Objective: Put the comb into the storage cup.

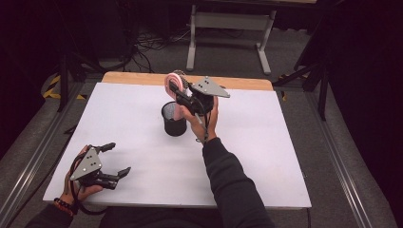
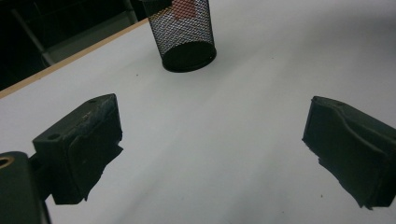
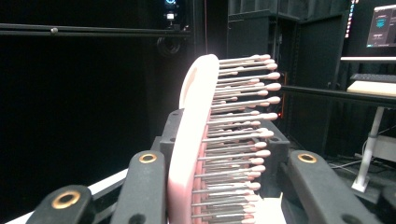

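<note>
Two hand-held grippers were in use, and only one carried something. The right hand-held gripper (image 1: 183, 92) was raised above the desk (image 1: 266, 156), and its jaws were closed on a pink hairbrush (image 3: 198, 140). The brush stood almost upright between them, with its bristles to one side, just above and behind the black mesh cup (image 1: 174, 118). The left hand-held gripper (image 1: 116, 159) rested low near the front left corner of the desk, with its jaws wide apart and nothing between them.

In my judgement, the brush was meant to go into the cup. The grip seemed to be on the smooth back and on the bristle side, so the brush could turn or slip between the jaws if they relaxed. If it came down off centre, it could strike the rim, and the light cup could tip or slide, because nothing was steadying it. The left hand-held gripper was well apart from the cup.

The desk was covered with a plain white sheet, and a wooden edge (image 1: 142, 77) showed at the far side. The room around was dark, with a grey floor (image 1: 228, 52), cables and the white legs of another table (image 1: 228, 21) behind.
</note>
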`<state>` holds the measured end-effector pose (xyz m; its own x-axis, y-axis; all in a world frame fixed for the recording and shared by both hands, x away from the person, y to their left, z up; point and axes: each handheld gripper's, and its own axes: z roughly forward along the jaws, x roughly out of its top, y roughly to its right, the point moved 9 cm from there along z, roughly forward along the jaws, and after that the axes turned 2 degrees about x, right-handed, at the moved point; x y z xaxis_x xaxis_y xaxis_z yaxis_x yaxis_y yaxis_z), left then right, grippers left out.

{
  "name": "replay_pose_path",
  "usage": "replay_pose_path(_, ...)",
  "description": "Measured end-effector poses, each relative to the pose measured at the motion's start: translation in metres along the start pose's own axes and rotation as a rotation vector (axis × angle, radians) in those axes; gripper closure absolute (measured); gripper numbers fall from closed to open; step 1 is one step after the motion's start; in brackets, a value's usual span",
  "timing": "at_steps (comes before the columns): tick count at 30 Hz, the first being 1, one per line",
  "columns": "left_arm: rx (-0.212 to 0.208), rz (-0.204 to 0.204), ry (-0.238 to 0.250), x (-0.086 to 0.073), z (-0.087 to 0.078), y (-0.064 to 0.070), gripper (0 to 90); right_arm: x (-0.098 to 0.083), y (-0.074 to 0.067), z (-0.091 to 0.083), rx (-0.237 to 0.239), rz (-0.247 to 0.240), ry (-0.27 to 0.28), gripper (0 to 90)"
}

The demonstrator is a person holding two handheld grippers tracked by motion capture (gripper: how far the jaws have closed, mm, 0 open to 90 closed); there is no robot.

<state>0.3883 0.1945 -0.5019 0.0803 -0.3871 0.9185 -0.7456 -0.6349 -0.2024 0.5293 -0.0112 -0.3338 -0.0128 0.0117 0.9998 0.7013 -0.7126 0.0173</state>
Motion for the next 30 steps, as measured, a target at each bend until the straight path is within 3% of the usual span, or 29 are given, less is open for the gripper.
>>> replay_pose_path(9, -0.004, 0.001, -0.001, 0.000, 0.000, 0.001, 5.4, -0.015, 0.005, 0.003, 0.002, 0.040, -0.026, 63.1)
replay_pose_path(28, -0.003, 0.003, -0.003, 0.000, 0.002, 0.002, 5.8, -0.036, 0.009, 0.007, -0.006, 0.061, -0.064, 63.1)
replay_pose_path(30, -0.008, -0.011, 0.007, 0.001, 0.001, 0.002, 5.8, -0.036, 0.008, 0.008, -0.009, 0.053, -0.066, 63.0)
